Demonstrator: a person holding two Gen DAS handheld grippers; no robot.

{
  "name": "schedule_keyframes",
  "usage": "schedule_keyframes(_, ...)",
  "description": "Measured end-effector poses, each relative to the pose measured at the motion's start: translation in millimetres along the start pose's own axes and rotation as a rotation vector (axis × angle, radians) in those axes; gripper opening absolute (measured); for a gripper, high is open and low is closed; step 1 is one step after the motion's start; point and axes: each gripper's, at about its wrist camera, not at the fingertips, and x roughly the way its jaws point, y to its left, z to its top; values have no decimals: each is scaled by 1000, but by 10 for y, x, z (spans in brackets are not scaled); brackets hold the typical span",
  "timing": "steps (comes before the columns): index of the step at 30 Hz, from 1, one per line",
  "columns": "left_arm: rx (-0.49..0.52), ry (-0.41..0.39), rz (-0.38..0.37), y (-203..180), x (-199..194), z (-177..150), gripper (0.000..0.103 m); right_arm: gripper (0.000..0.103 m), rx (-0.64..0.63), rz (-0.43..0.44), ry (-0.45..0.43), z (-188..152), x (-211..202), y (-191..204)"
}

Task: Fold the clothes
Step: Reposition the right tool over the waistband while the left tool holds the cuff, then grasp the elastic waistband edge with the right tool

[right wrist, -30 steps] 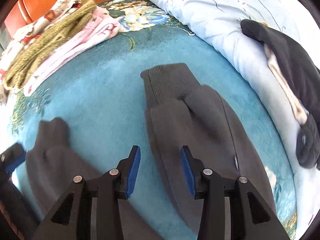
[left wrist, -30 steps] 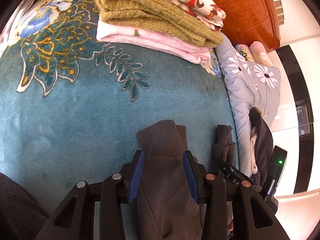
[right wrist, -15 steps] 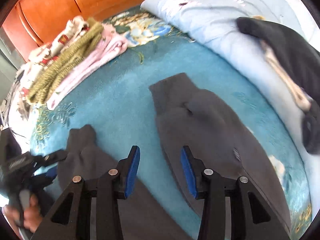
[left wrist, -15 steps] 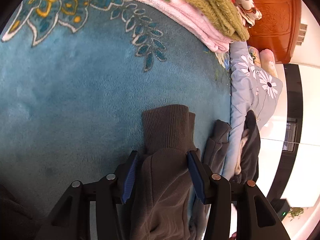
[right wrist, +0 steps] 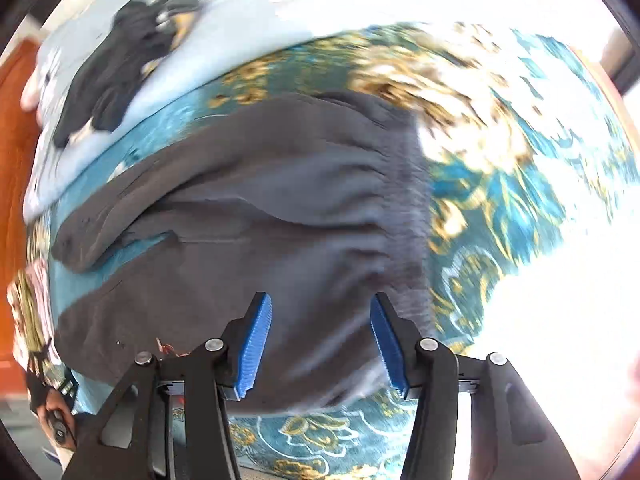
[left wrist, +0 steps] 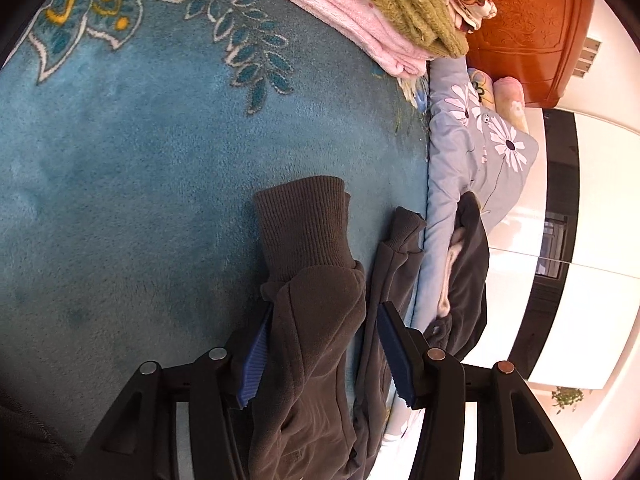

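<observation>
Sweatpants (left wrist: 316, 344) are lying flat on my teal floral blanket (left wrist: 120, 184). My left gripper (left wrist: 320, 356) is sitting wide open around one leg, pads not squeezing. My right gripper (right wrist: 316, 344) is hovering open over the waistband (right wrist: 408, 208) end, holding nothing.

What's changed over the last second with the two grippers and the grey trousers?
The right gripper swung from the trouser legs to the waistband, jaws open above the fabric. The left gripper moved slightly up its leg toward the ribbed cuff, jaws still open. The grey trousers stayed flat on the blue blanket.
</observation>
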Motion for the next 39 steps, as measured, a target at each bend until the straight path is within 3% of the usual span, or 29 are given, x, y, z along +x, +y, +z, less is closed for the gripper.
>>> schedule_keyframes(3, 56, 18, 35, -78, -20, -57, 56, 55, 229, 46, 13, -430, 48, -664)
schedule_keyframes(5, 85, 27, 61, -119, -14, -101, 56, 55, 341, 109, 22, -673, 151, -867)
schedule_keyframes(10, 94, 40, 106, -101, 11, -150, 56, 55, 491, 300, 45, -885, 363, -915)
schedule_keyframes(14, 85, 24, 113, -88, 6, -167, 54, 56, 475, 389, 87, -786, 550, -691)
schedule_keyframes(19, 91, 10, 147, -79, 20, -172, 53, 57, 517, 343, 138, -840, 769, -549)
schedule_keyframes(21, 99, 0, 145, -87, 22, -174, 44, 56, 530, 350, 115, -804, 733, -511)
schedule_keyframes(23, 119, -10, 129, -117, 27, -177, 18, 33, 517, 364, 87, -723, 655, -456)
schedule_keyframes(24, 133, -17, 118, -139, 24, -180, 12, 15, 503, 374, 71, -669, 590, -417)
schedule_keyframes(25, 154, -33, 99, -179, 2, -190, 11, 9, 473, 391, 53, -596, 483, -357)
schedule_keyframes(31, 335, -141, -3, -516, -289, -385, 8, 6, 292, 492, -57, -176, -180, -9)
schedule_keyframes(35, 364, -150, -36, -617, -481, -529, 8, 6, 189, 531, -130, -116, -681, 19)
schedule_keyframes(39, 411, -125, 82, -838, -411, -553, 8, 6, 261, 542, -92, -182, -647, -33)
